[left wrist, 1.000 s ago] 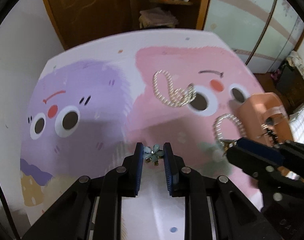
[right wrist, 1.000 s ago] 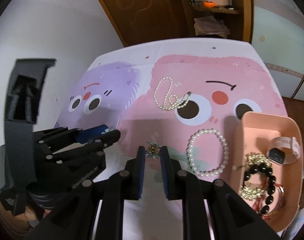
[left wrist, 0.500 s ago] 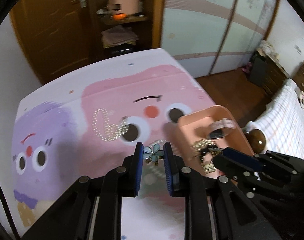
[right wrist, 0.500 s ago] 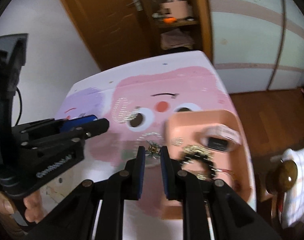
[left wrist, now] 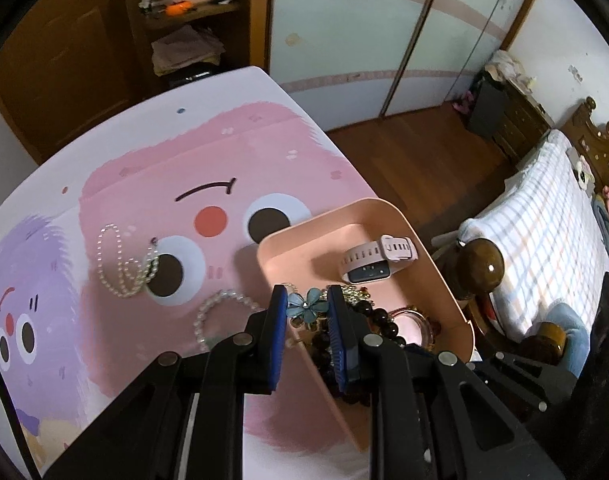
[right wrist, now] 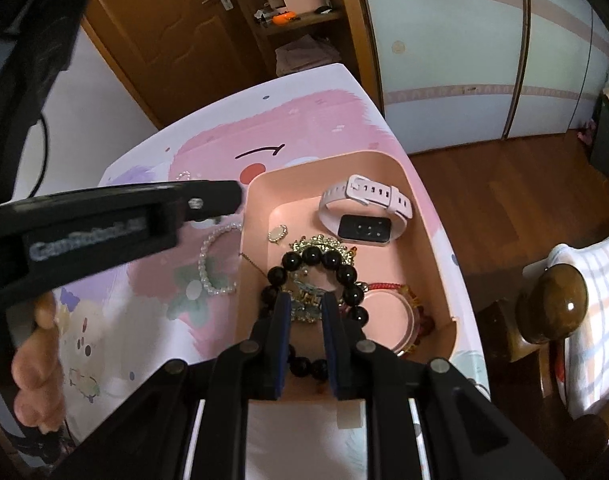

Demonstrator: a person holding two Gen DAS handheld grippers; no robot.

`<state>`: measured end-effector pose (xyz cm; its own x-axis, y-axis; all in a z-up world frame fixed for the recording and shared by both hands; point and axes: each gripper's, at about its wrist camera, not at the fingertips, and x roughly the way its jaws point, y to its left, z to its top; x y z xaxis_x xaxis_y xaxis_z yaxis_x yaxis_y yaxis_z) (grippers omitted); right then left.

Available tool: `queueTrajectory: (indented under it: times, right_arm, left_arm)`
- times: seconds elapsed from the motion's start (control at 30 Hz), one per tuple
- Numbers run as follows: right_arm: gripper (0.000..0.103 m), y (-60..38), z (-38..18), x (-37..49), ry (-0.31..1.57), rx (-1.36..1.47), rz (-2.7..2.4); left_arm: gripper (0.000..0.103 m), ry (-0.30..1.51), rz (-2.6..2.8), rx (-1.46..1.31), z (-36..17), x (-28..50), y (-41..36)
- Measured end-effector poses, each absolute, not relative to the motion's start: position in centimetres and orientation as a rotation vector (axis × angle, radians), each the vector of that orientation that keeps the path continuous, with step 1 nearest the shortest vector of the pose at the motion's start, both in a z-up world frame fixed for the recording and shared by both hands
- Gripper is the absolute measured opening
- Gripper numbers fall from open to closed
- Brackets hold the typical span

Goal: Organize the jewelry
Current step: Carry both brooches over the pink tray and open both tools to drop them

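Observation:
My left gripper (left wrist: 307,309) is shut on a small blue flower brooch (left wrist: 306,306) and holds it above the near-left rim of the pink tray (left wrist: 288,240). My right gripper (right wrist: 307,309) is shut on a small gold and pale-green piece (right wrist: 307,311), just over the tray (right wrist: 428,248). In the tray lie a pink smartwatch (right wrist: 364,216), a black bead bracelet (right wrist: 316,258), gold pieces and a red bracelet. A pearl bracelet (left wrist: 224,304) and a pearl necklace (left wrist: 124,264) lie on the table mat left of the tray.
The table carries a cartoon mat (left wrist: 152,184) in pink and purple. Its right edge (left wrist: 344,152) drops to a wood floor. A bed post (left wrist: 480,264) and bed stand close on the right. The left gripper body (right wrist: 104,224) crosses the right wrist view.
Both grippers have swung right from over the mat to over the pink tray, each still holding its small piece. The tray is now close under both.

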<state>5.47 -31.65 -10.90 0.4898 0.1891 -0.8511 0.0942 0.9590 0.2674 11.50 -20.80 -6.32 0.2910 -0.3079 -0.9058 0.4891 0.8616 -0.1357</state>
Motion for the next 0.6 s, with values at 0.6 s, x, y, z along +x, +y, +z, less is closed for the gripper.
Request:
queueTrajectory:
  times: [0.6]
  right_arm:
    - [0.016,-31.8,-11.9,5.8,1.073,0.344,0.083]
  left_arm:
    - [0.035,1.241,-0.560,0.194,-8.4,11.5,-21.8]
